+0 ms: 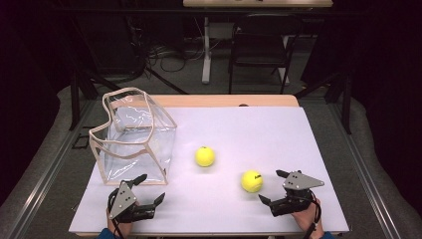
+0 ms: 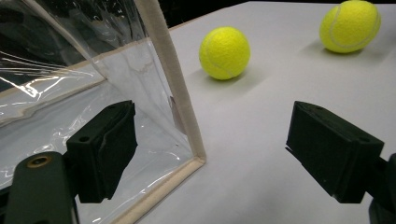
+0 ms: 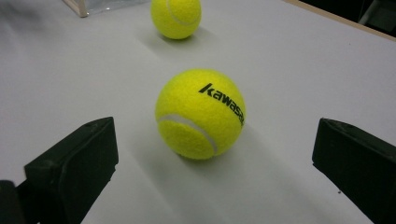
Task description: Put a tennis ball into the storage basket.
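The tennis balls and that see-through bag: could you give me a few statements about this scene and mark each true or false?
1. Two tennis balls lie on the table. True.
2. The nearer ball is clamped in the right gripper. False: it lies free ahead of the open jaws.
3. The farther ball sits inside the clear bag. False: it lies beside the bag, apart.
4. The nearer ball bears black lettering. True.
5. The left gripper is open, near the bag's corner. True.

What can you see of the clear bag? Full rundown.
The clear bag is a boxy transparent plastic tote with beige fabric trim along its edges and open rim. It stands upright on the table's white cover at far left, looks empty, its plastic creased and glinting. The open left tool straddles its near corner edge.
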The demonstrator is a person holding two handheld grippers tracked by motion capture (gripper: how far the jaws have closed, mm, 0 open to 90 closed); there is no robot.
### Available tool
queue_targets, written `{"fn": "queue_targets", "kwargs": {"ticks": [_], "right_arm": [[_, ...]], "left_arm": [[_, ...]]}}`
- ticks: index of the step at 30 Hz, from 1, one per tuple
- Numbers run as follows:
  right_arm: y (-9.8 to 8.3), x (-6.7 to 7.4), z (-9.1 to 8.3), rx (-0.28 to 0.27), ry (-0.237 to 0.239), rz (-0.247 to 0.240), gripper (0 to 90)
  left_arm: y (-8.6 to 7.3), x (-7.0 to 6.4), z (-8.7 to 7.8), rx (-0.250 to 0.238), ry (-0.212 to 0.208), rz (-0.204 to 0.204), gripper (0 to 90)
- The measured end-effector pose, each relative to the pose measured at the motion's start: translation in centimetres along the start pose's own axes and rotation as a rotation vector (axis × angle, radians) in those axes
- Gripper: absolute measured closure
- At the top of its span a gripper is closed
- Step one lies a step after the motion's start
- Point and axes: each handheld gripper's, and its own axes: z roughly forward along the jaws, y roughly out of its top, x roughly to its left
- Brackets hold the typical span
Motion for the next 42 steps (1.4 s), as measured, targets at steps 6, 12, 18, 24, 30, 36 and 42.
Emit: {"fn": "queue_targets", "kwargs": {"ticks": [6,12,18,24,30,36,42], "right_arm": [[1.1,-0.4,0.7,0.034,-0.004,0.033,0.0],[2.1,-0.8,1.3,0.075,0.000,0.040,0.0],[2.7,-1.2,1.8,0.110,0.004,0.063,0.0],[3.3,-1.0,2.6,0.137,0.023,0.043,0.0],[3.9,-1.1,3.1,0.156,0.032,0.036,0.0],[4.5,-1.1,4.0,0.199,0.032,0.030,0.0],[4.7,-1.0,5.0,0.219,0.058,0.036,0.0]], "left_arm": [[0.0,-0.1,-0.1,-0.004,0.004,-0.003,15.7],[0.0,0.0,-0.1,-0.003,0.005,-0.003,15.7],[0.0,0.0,0.0,-0.003,0.003,-0.002,15.8],[0.0,0.1,0.0,-0.004,0.001,-0.004,15.8],[0.0,0.1,0.1,-0.001,0.001,-0.004,15.7],[0.0,0.2,0.3,0.000,-0.001,-0.004,15.8],[0.0,0.2,0.2,0.000,-0.004,-0.006,15.7]]}}
